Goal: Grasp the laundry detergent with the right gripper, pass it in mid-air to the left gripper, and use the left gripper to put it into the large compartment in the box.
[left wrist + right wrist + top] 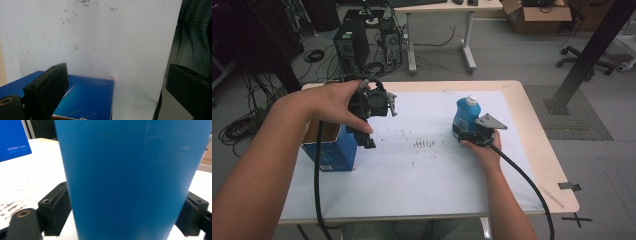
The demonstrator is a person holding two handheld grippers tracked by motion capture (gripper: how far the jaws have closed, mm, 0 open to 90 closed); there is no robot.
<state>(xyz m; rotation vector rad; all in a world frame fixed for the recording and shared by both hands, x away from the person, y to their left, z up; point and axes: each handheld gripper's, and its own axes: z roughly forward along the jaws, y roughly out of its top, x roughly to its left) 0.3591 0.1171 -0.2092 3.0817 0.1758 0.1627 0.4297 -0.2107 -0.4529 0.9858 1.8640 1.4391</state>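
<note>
Bottle [466, 119]: blue body, white cap, upright on the white mat [432, 175], right of centre and toward the far half of the table [532, 135].

Right gripper [462, 134] comes at it low from the near side, grey plate on top, cable trailing back past the forearm toward the near edge. In the right gripper view the bottle [130, 180] takes up the whole space between the two black jaws. Both jaws sit hard against its sides with no gap visible on either one, so I read it as pinching the bottle low on the body (grip is wide, the jaws are nowhere near pressed together). Bottle base looks to be on the mat; hard to confirm from the high view because the gripper covers it.

Left gripper [379, 107] is held up in the air over the left part of the mat, above and just right of the blue box [329, 150]. Box stands at the left side of the mat with its top flaps open, well apart from the bottle. In the left gripper view the jaws are spread wide with nothing between them, and they look down at the mat and one blue face of the box [85, 97].

Mat has a patch of dark scuff marks [424, 145] near its middle, between box and bottle.
</note>
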